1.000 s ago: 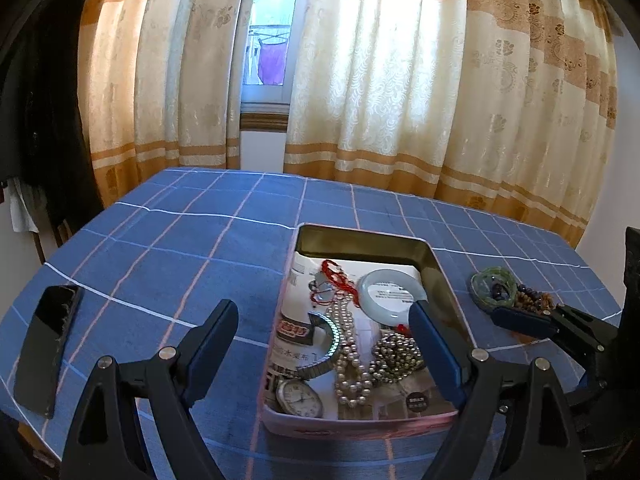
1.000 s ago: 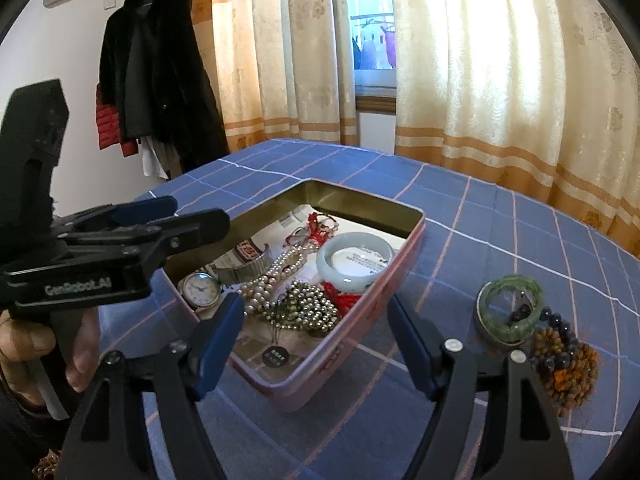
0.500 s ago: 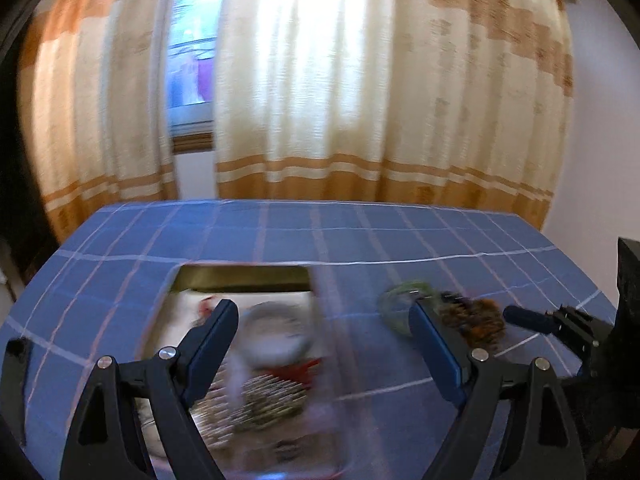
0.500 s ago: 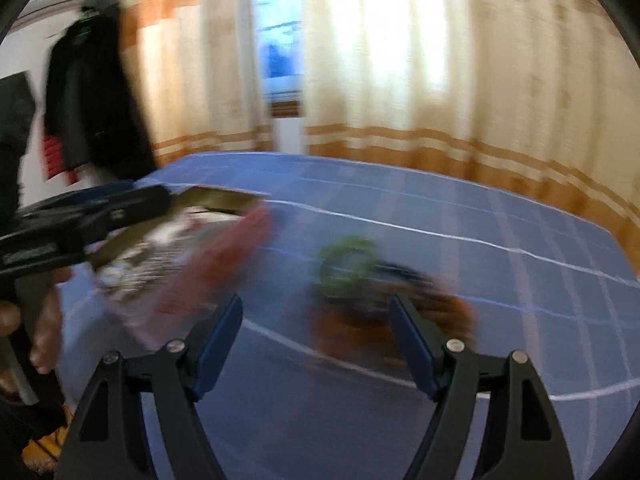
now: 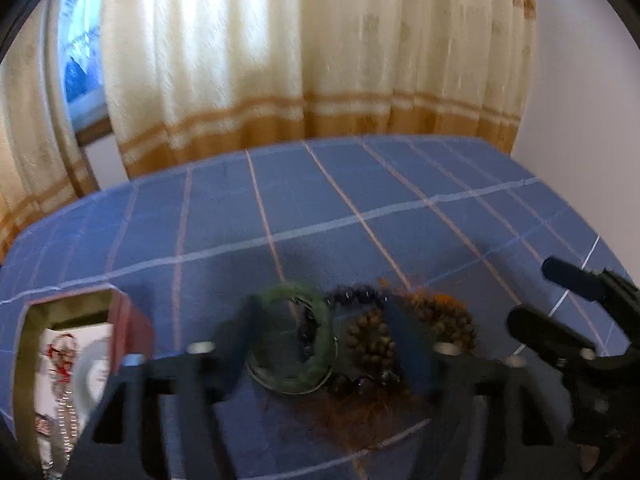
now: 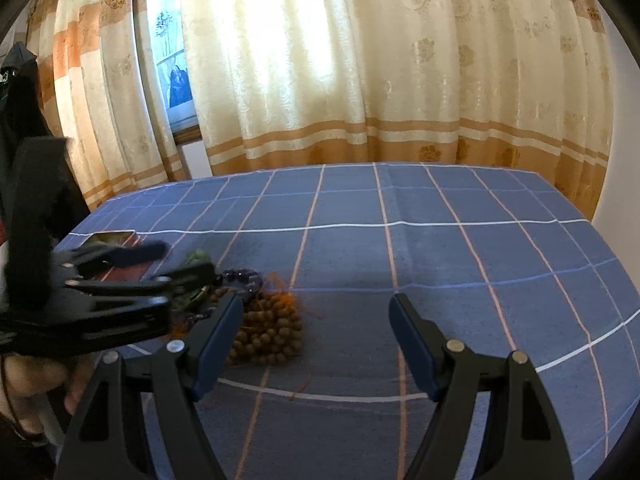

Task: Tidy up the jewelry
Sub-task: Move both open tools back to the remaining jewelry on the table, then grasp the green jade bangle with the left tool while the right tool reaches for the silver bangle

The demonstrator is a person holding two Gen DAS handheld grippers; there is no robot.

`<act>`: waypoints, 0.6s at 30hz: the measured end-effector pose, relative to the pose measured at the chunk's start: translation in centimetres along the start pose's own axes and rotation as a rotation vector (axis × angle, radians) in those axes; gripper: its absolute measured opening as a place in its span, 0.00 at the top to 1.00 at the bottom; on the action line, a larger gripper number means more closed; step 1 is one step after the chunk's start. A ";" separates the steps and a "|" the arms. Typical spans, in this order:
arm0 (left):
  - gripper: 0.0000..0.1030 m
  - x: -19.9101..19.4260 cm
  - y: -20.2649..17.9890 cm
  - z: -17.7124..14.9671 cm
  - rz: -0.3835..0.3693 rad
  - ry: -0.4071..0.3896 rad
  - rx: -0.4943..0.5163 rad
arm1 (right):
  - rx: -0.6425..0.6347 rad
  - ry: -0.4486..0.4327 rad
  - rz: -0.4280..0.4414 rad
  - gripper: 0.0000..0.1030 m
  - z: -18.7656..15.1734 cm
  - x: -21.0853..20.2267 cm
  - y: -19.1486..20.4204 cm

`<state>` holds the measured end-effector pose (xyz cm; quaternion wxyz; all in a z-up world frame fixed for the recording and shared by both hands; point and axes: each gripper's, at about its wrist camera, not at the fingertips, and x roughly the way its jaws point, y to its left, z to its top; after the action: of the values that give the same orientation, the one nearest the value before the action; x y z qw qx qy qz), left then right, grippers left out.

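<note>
Left gripper point(image 5: 324, 336), jaws closing, brackets the green bangle point(image 5: 294, 340) and part of the brown bead strand point(image 5: 372, 344); pad contact cannot be confirmed through blur. Right gripper point(image 6: 316, 332) stands wide and empty over bare desk point(image 6: 440, 248), bead strand just beside its left finger. The open jewelry tin point(image 5: 132, 320) sits left of the bangle. Curtains point(image 6: 360, 60) hang beyond.

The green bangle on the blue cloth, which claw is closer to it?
Left. The left claw is closing with the green bangle between its fingers. The right claw stands open off to the side, over bare cloth past the brown beads.
</note>
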<state>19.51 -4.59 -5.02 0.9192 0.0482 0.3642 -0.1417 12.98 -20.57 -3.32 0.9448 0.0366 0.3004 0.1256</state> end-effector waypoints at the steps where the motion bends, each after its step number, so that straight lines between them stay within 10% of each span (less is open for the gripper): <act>1: 0.59 0.5 0.2 -0.1 -0.004 0.017 -0.008 | -0.003 -0.002 -0.001 0.24 0.1 0.0 0.0; 5: 0.92 0.5 0.9 -0.6 -0.018 0.015 -0.037 | -0.015 -0.003 -0.004 0.24 0.0 0.1 0.2; 14: 0.92 -3.9 2.5 -1.1 0.017 -0.174 -0.072 | -0.002 0.025 0.010 0.24 0.2 0.6 -0.3; 18: 0.92 -4.7 3.2 -1.0 0.025 -0.220 -0.091 | -0.024 0.067 0.017 0.47 0.2 1.4 0.3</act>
<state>16.54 -0.34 -2.58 0.9565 -0.0050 0.2668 -0.1182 14.13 -19.93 -3.87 0.9335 0.0235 0.3301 0.1382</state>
